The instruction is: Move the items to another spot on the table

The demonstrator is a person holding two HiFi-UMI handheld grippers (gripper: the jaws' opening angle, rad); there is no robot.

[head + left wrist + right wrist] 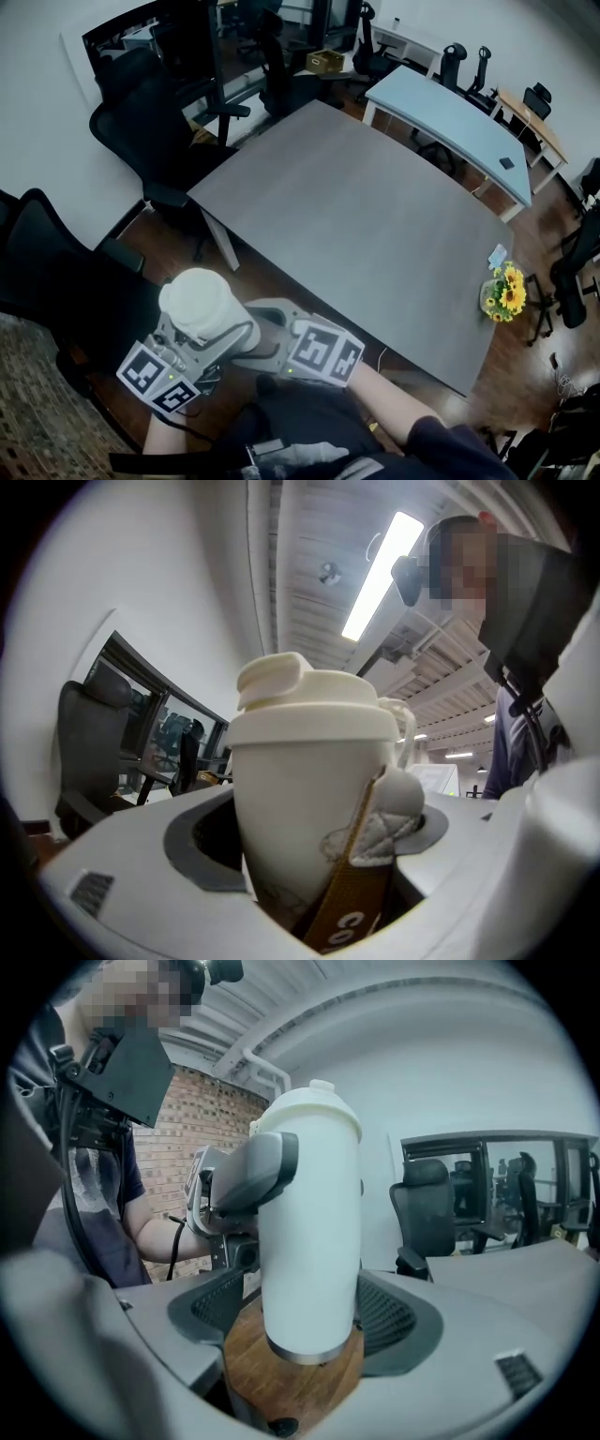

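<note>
The grey table (356, 206) has a bare tabletop. The white lidded tumbler (199, 302) is held upright off the tabletop, just outside its near edge and toward that edge's left end, in front of the person. The left gripper (314, 874) is clamped round the tumbler's body, its jaws pressing on both sides. The right gripper (300, 1363) has its jaws wide and closed on a round wooden coaster (281, 1387), on which the tumbler's base rests. A brown strap (352, 902) with pale lettering hangs against the tumbler's side.

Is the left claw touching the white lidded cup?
Touching. Right gripper view shows a grey finger of the left claw pressed against the white lidded cup.
</note>
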